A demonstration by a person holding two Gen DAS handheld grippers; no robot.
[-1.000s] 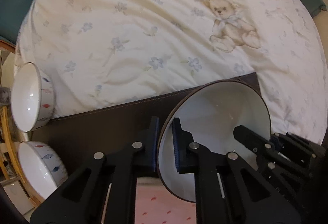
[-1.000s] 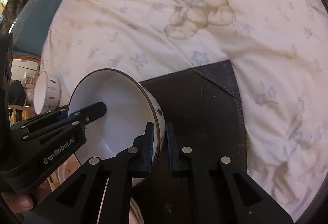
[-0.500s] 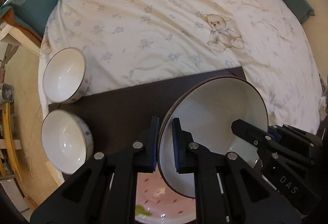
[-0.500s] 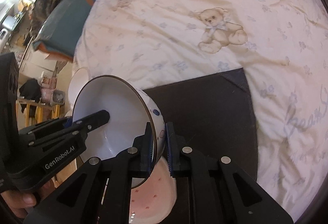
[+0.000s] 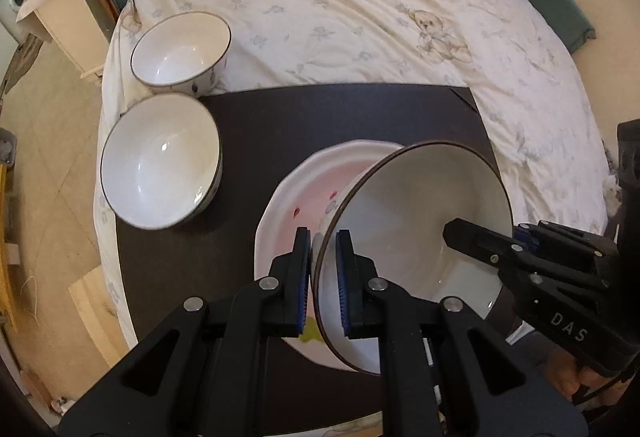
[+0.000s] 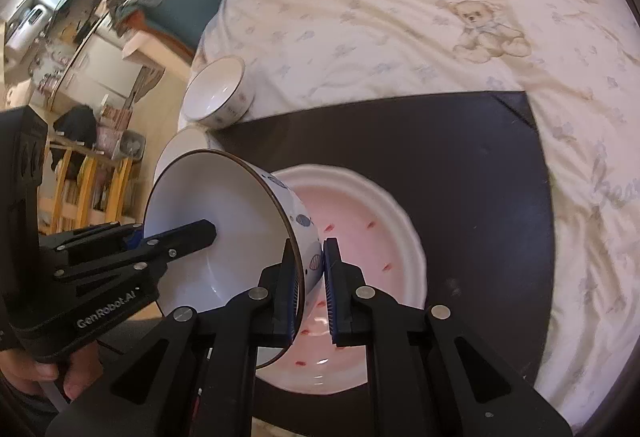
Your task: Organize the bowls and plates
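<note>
Both wrist views close, angled downward, sharing held bowl (image 5: 416, 237), mat (image 6: 440, 141)

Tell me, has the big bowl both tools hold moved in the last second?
Yes. The held bowl has risen away from the dark mat; the pink plate beneath now shows.

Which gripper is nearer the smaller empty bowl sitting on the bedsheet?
Left. The left gripper clamps the held bowl on the side toward the small bowl; the right gripper grips its opposite rim.
</note>
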